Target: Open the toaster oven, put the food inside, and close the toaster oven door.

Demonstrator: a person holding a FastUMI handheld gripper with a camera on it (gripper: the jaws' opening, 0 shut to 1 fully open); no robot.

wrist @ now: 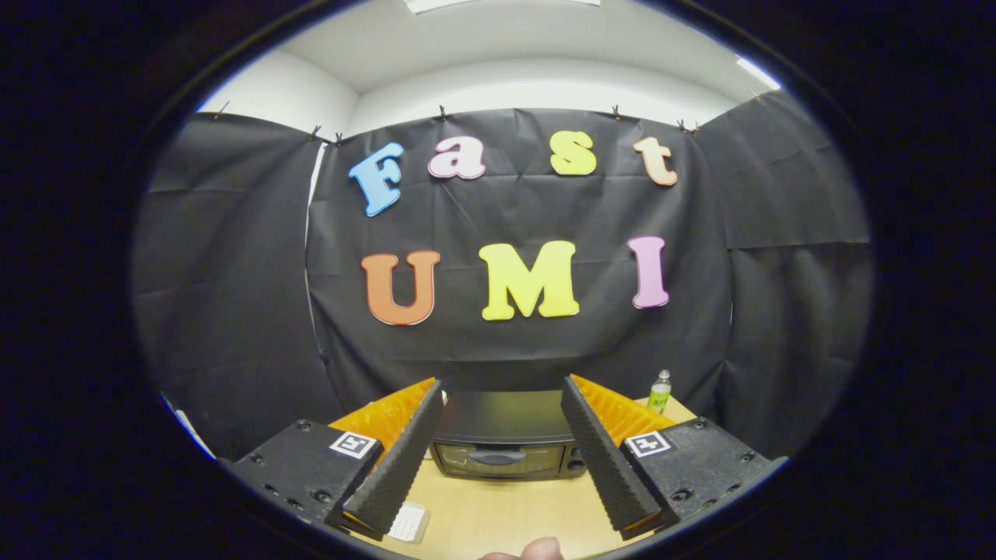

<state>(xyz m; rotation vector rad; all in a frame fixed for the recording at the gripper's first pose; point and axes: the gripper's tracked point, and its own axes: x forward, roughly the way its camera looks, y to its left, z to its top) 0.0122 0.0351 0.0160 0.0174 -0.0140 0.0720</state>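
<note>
On the far side of the wooden table (498, 509), against the black cloth wall, the toaster oven (504, 435) sat squarely ahead of me, its door (498, 459) shut and the dark handle running across the glass front. A knob or two showed at the right end of its face, too small to make out clearly. Its flat black top lay in plain sight between my two fingers.

My claw (503, 455) stood wide open and held nothing. The left finger (397, 467) and the right finger (607, 459) slanted away from each other toward the near side, and the oven filled the gap beyond their far ends, well apart from both. Each finger's mount carried a small square marker on top.

Near my left finger, on the table, lay a small pale packet (410, 523) in clear wrap, partly hidden behind the finger's near end; I could not tell what was in it. To the far right, beside the oven and close to the cloth, stood a small bottle (660, 393) with a green label, upright. At the very near side, a fingertip (538, 549) of my own hand poked into sight below the table's near part.
</note>
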